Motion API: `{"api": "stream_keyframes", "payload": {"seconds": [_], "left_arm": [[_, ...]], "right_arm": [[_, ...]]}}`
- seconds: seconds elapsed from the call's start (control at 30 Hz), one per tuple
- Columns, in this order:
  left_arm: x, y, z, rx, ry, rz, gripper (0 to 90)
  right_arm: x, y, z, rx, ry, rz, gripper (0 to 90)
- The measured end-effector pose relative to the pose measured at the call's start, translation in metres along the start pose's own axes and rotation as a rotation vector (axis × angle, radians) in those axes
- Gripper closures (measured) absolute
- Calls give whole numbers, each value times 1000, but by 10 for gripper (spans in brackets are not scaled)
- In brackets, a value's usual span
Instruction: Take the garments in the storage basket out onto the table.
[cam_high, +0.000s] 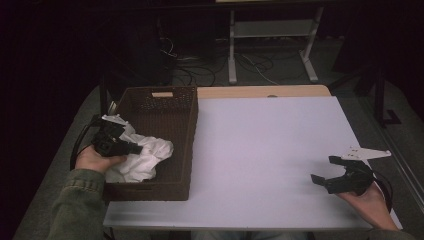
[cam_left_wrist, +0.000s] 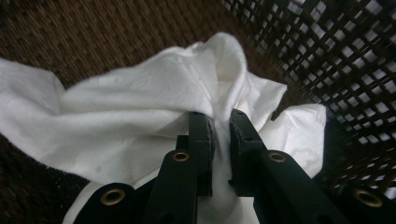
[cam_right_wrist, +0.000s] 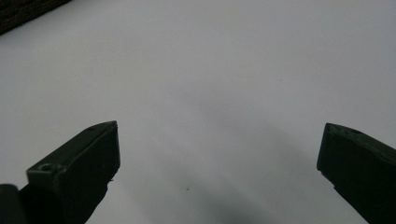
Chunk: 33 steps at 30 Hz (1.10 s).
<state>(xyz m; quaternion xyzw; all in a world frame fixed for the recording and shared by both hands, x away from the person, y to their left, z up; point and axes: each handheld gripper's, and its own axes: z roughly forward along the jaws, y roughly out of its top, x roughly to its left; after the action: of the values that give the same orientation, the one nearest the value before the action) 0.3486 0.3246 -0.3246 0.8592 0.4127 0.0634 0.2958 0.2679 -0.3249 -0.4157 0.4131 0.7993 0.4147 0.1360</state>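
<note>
Left gripper (cam_left_wrist: 222, 122) is clamped on a fold of white cloth (cam_high: 140, 159) inside the brown woven basket (cam_high: 187, 145). Right gripper (cam_high: 326, 170) rests over the bare worktop (cam_high: 260, 150), jaws wide apart.

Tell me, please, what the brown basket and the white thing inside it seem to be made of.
The basket looks like woven wicker or a plastic imitation: dark brown strands, open lattice in its upper walls, matte. The white thing seems soft cloth, perhaps a towel: it crumples into loose folds and shows a faint embossed pattern, with no shine. The left gripper pinches one fold.
</note>
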Motion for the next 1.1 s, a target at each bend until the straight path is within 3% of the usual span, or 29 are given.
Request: {"api": "stream_keyframes", "payload": {"seconds": [0.17, 0.27, 0.4, 0.43, 0.57, 0.73, 1.1], "left_arm": [[5, 7, -18, -62, -24, -44, 804], [5, 11, -24, -55, -7, -39, 804], [4, 19, -39, -106, 3, -34, 805], [3, 23, -47, -147, 8, -41, 805], [2, 31, -57, -181, -2, -48, 806], [-5, 48, -75, -194, 2, -9, 806], [-11, 63, -98, -276, -21, 1, 808]], "right_arm": [[0, 0, 0, 0, -1, 5, 0], [0, 0, 0, -3, 0, 6, 0], [-1, 0, -1, -16, 5, 10, 0], [-1, 0, -2, -18, 5, 11, 0], [-1, 0, -1, -16, 6, 12, 0], [-1, 0, -1, -19, 6, 12, 0], [-1, 0, -2, -16, 9, 8, 0]]}}
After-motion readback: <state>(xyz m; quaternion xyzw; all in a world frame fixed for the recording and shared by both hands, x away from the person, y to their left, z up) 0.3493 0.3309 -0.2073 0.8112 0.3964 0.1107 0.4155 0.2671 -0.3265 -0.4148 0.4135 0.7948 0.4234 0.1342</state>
